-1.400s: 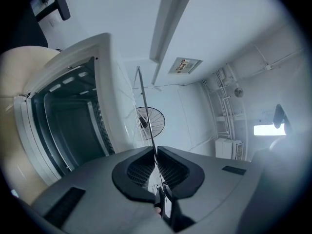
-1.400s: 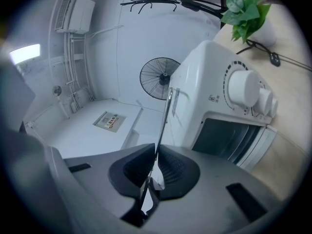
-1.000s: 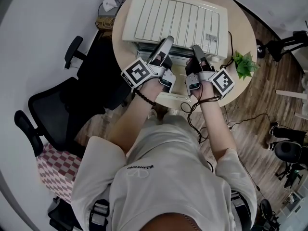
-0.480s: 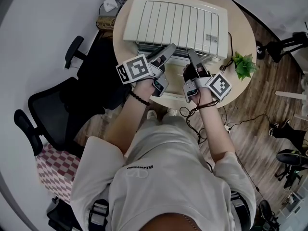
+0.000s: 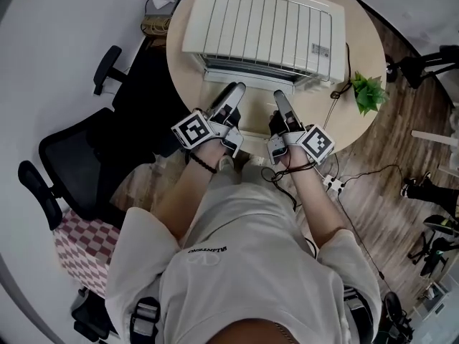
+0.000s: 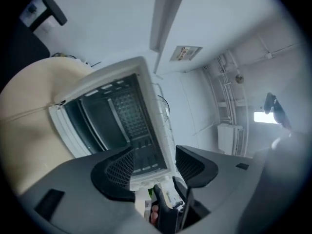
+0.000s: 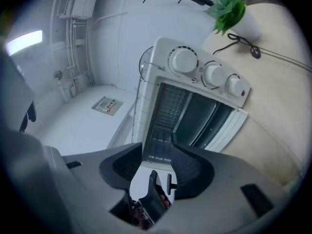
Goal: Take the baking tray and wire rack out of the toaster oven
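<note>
My left gripper [image 5: 233, 92] and right gripper [image 5: 280, 97] hang side by side just below the toaster oven [image 5: 262, 31], which fills the top of the frame. Neither touches it. Both pairs of fingers stand wide with nothing between them, and only the oven's front shows through each gap. The right pair has just been opening.

I judge the baking tray and wire rack to be inside the dark cavity [image 6: 97, 121]. I see rails and a dimpled surface there but cannot tell tray from rack. I also cannot tell whether the door is fully down.

The trouble would come on the reach back in. With fingers this wide, a tip could catch the oven's front frame instead of sliding onto an edge. If I grab tray and rack together, one may slip and drop. A hard pull could also drag the oven toward the near rim of the small round table [image 5: 330, 117], or swing my right side into the plant [image 5: 367, 92].

A second ago both grippers sat higher in the frame, tips up at the oven's upper front edge. Now they are lower, nearer my body, with a clear gap to the oven.
</note>
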Motion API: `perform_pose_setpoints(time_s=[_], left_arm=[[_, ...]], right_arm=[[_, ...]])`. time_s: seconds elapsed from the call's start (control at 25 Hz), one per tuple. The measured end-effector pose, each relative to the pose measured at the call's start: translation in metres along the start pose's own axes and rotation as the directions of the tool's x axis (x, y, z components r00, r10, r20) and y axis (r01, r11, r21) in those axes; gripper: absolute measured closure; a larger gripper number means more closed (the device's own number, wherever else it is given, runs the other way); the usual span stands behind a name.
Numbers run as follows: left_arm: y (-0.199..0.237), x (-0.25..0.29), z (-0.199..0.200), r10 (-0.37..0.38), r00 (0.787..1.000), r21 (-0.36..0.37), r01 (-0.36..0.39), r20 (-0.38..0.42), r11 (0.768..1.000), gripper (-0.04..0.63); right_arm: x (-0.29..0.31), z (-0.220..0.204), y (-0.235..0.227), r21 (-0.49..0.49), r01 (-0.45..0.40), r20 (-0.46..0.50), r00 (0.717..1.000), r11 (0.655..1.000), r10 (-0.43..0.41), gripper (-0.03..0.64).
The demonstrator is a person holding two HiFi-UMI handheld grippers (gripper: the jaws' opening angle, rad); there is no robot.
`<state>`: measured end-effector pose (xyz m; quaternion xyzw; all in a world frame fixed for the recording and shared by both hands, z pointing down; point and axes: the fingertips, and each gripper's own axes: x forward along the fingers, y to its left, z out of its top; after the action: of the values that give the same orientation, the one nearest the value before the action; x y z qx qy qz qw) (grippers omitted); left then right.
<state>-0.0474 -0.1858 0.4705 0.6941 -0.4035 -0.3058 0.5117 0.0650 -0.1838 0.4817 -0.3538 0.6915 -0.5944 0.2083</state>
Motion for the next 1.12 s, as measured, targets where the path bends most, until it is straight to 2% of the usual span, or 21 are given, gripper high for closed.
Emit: perform_pose_setpoints(time_s=[0.16, 0.28, 0.4, 0.72, 1.12], left_arm=[[0.053, -0.005, 0.004, 0.071, 0.993, -0.042, -0.068, 0.09, 0.997, 0.363], [0.082, 0.003, 0.008, 0.086, 0.987, -0.074, -0.077, 0.134, 0.994, 0.436], [0.11, 0.013, 0.011, 0.095, 0.983, -0.09, -0.082, 0.158, 0.993, 0.465], [0.159, 0.042, 0.015, 0.107, 0.978, -0.116, -0.087, 0.18, 0.989, 0.465], [0.171, 0.064, 0.021, 0.1, 0.971, -0.16, -0.066, 0.218, 0.985, 0.465]], right_arm=[[0.012, -0.001, -0.038, 0.018, 0.051, 0.031, 0.998, 0.999, -0.052, 0.428], [0.027, 0.003, -0.065, 0.014, 0.084, 0.055, 0.995, 0.996, -0.085, 0.438], [0.041, 0.006, -0.085, 0.045, 0.079, 0.081, 0.993, 0.996, -0.083, 0.445], [0.073, 0.018, -0.117, 0.069, 0.045, 0.124, 0.991, 0.997, -0.053, 0.445], [0.103, 0.031, -0.136, 0.13, 0.017, 0.191, 0.981, 0.991, -0.041, 0.445]])
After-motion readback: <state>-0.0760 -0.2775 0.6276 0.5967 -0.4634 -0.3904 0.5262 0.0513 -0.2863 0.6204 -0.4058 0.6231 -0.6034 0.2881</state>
